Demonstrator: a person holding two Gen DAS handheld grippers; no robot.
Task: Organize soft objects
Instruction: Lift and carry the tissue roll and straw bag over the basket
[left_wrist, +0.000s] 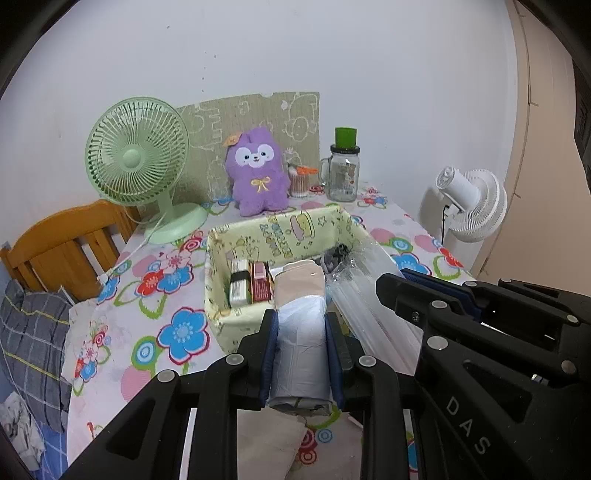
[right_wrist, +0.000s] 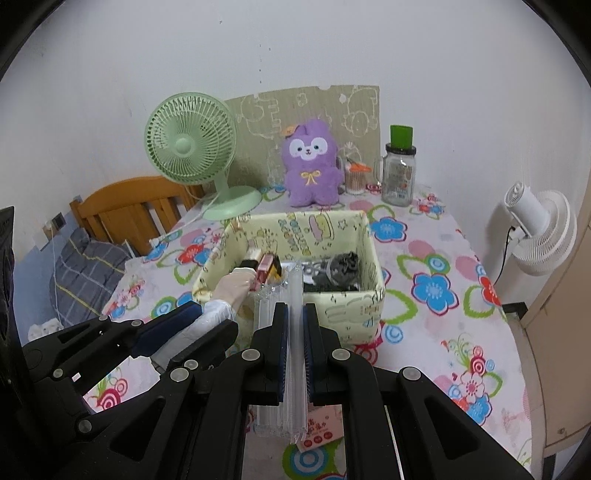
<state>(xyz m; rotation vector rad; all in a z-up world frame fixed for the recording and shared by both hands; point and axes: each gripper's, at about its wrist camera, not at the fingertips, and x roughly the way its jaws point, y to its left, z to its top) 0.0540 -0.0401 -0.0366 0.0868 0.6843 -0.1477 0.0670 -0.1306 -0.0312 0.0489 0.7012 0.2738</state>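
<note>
My left gripper (left_wrist: 300, 325) is shut on a white roll of plastic bags with a beige paper band (left_wrist: 300, 332), its far end over the front rim of the yellow-green fabric box (left_wrist: 280, 229). My right gripper (right_wrist: 294, 314) is shut on a clear plastic pack of straws (right_wrist: 294, 354), held at the box's front wall (right_wrist: 347, 306). The box holds small cartons (left_wrist: 255, 282) on the left and a dark grey bundle (right_wrist: 338, 271) on the right. The left gripper with the roll (right_wrist: 221, 295) shows at the left of the right wrist view. A purple plush (left_wrist: 258, 173) sits behind the box.
A green desk fan (left_wrist: 136, 162), a glass jar with a green lid (left_wrist: 343, 173) and a cotton swab jar (left_wrist: 299, 181) stand along the back of the flowered table (left_wrist: 177, 295). A white fan (left_wrist: 469, 203) is at the right, a wooden chair (left_wrist: 74, 243) at the left. A small red and white packet (right_wrist: 317, 439) lies under my right gripper.
</note>
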